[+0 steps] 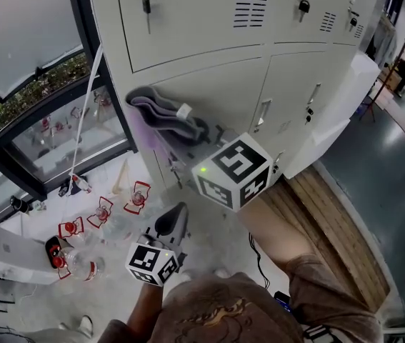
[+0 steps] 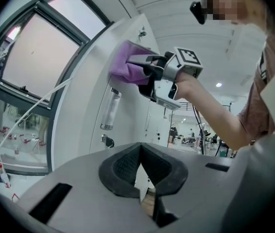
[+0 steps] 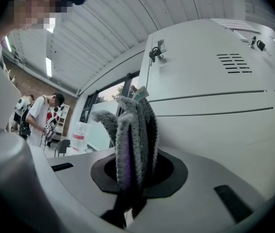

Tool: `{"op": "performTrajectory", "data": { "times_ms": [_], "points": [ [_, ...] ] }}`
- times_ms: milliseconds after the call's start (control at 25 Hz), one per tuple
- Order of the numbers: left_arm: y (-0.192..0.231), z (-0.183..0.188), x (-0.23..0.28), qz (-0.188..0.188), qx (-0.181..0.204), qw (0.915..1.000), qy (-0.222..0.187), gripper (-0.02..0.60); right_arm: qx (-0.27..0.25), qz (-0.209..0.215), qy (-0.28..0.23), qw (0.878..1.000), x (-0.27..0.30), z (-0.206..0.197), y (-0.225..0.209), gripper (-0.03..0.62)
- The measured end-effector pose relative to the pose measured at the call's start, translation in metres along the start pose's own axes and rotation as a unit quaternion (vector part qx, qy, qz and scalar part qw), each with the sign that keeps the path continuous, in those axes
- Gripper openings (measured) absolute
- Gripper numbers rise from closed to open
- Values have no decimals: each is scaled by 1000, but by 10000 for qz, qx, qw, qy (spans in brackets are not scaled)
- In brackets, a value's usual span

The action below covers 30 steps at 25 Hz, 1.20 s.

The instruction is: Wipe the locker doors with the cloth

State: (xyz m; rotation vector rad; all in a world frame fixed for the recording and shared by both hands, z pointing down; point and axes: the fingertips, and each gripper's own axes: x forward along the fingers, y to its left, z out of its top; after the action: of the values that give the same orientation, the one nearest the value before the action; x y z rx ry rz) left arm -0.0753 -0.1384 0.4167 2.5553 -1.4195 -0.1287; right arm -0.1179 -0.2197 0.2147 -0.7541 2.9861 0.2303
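Purple-and-grey cloth (image 1: pixel 166 116), folded in layers, sits clamped between the jaws of the right hand-held gripper (image 1: pixel 203 143). It appears pressed to the pale locker door (image 1: pixel 241 84) directly ahead of that gripper. The folds run lengthwise along the door, leading away from the gripper toward the window (image 1: pixel 31 41). The left hand-held gripper (image 1: pixel 176 219) hangs lower, well apart from the lockers, its jaws drawn together on nothing. The right is clearly the nearer for any wiping stroke across the door.
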Motion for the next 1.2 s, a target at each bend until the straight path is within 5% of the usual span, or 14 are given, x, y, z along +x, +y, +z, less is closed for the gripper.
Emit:
{"op": "performTrajectory", "data": {
  "times_ms": [560,1200],
  "points": [
    [-8,2,14,-244,49,9997,45,3,-192,-141,23,9997,3,1,-13,51],
    [-15,2,19,-359,60,9993,101,3,-260,-751,204,9966,-35,-5,-78,54]
  ]
}}
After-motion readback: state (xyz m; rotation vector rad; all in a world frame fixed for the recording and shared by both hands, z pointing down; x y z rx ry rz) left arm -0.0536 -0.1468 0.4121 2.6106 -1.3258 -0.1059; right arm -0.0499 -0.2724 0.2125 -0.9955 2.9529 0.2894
